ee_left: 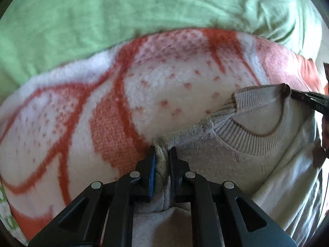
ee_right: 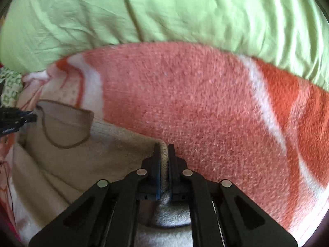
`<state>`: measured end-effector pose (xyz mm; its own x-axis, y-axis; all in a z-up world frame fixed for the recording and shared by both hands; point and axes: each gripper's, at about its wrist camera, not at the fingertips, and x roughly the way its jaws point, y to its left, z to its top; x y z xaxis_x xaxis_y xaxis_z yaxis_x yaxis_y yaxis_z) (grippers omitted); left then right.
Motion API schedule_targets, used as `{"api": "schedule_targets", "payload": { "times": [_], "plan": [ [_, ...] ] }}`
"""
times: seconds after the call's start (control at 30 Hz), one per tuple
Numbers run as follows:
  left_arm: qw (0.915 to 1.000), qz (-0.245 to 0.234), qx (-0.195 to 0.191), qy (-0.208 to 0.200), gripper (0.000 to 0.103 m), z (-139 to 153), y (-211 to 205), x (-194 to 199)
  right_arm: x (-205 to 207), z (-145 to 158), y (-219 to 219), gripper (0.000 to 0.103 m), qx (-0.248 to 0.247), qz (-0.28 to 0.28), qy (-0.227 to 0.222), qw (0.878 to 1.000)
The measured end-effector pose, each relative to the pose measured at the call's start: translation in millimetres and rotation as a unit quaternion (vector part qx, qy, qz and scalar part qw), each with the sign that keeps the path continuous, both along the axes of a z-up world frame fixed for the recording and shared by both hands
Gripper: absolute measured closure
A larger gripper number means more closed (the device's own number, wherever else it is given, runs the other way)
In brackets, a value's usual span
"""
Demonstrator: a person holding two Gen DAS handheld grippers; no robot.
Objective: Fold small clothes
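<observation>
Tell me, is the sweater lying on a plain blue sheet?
No: the beige sweater lies on a fleecy orange-and-white blanket, with green bedding beyond.

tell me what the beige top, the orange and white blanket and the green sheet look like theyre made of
Beige top: looks like a soft matte knit, likely cotton or a blend; its collar is ribbed.
Orange and white blanket: seems a fuzzy fleece or plush, with a nubby, napped pile.
Green sheet: probably thin woven cotton, smooth and matte, with fine creases.

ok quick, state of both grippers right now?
Left gripper: closed, pinching the beige sweater near one shoulder.
Right gripper: closed, pinching the same sweater near the other shoulder.
</observation>
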<state>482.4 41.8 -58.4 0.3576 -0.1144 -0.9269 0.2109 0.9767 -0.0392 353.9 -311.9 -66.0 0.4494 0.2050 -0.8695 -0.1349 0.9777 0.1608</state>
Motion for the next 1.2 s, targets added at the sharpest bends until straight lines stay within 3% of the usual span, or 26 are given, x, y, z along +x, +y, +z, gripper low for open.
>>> {"api": "schedule_targets", "payload": {
  "times": [0.07,0.2,0.23,0.43,0.53,0.7,0.77,0.93,1.0,1.2],
  "plan": [
    [0.9999,0.01,-0.004,0.002,0.084,4.3,6.5,-1.1,1.0,1.5,6.2,0.095,-0.01,-0.006,0.004,1.0],
    [0.9983,0.047,-0.001,-0.034,0.058,32.7,22.7,-12.9,-15.9,30.2,21.5,0.068,-0.009,-0.021,-0.026,0.999],
    [0.9974,0.06,-0.006,-0.041,0.056,39.6,32.4,-19.4,-27.8,40.4,19.1,0.064,-0.005,-0.03,-0.04,0.999],
    [0.9905,0.122,-0.051,-0.039,0.054,55.0,76.2,-101.6,-117.7,69.1,3.8,0.059,0.066,-0.052,-0.056,0.995],
    [0.9888,0.137,-0.054,-0.027,0.052,43.2,67.5,-157.4,-164.6,70.0,-4.3,0.056,0.066,-0.079,-0.049,0.993],
    [0.9811,0.17,-0.09,0.02,0.05,17.2,64.2,-259.5,-237.7,60.5,-7.7,0.053,0.097,-0.122,-0.015,0.988],
    [0.9769,0.177,-0.113,0.041,0.05,10.7,68.8,-290.9,-263.0,56.9,-7.0,0.053,0.101,-0.13,0.0,0.986],
    [0.9754,0.179,-0.111,0.065,0.048,1.4,69.7,-359.0,-322.5,60.9,-7.1,0.053,0.106,-0.137,0.015,0.985],
    [0.9742,0.175,-0.125,0.068,0.039,3.3,69.0,-381.4,-343.4,62.2,-8.9,0.052,0.106,-0.138,0.019,0.985],
    [0.9729,0.163,-0.14,0.086,0.036,3.4,61.1,-440.3,-404.5,67.1,-19.2,0.049,0.114,-0.161,0.015,0.98]
  ]
}}
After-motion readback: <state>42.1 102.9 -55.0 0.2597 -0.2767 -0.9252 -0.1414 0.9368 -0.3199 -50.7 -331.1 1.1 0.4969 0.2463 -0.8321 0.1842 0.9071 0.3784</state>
